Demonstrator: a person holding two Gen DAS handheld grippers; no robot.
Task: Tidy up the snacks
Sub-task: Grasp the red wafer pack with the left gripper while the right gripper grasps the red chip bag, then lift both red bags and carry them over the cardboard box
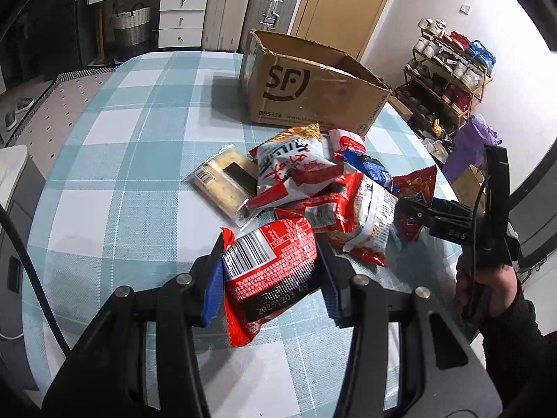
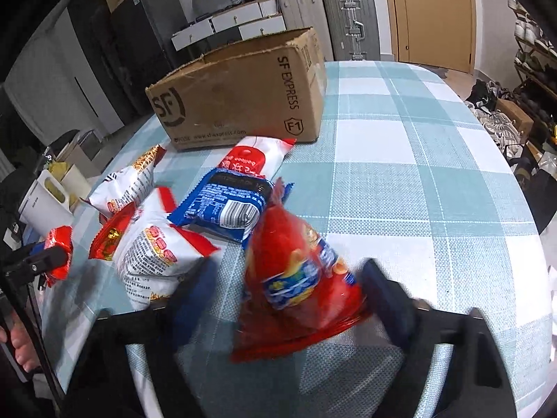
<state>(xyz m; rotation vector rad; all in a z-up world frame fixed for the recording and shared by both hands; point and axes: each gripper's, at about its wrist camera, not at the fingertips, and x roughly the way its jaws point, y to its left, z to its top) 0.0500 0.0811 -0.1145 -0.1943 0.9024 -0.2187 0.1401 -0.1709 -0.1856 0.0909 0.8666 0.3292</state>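
Two grippers worked over the checked tablecloth (image 1: 139,181), and much of the heap between them was hard to read: the packets overlapped, so I could count about seven but not swear to it. The inside of the cardboard SF box (image 1: 306,83) was hidden from both sides. The right gripper's (image 2: 278,285) fingers were smeared with blur, and the hand (image 1: 487,289) behind it was half cut off by a dark sleeve.

One flat pale packet of crackers (image 1: 222,184) lay at the heap's left edge, one blue packet (image 2: 226,205) sat in the middle, and several red-and-white bags were piled round them.

The left gripper (image 1: 269,264) was clamped on a small red packet with a barcode (image 1: 268,271), both blue pads pressing its sides, the packet held just clear of the cloth. The right gripper stood half spread around a red snack bag (image 2: 296,278), which stood between its fingers; whether the pads were pressing it, I could not tell.
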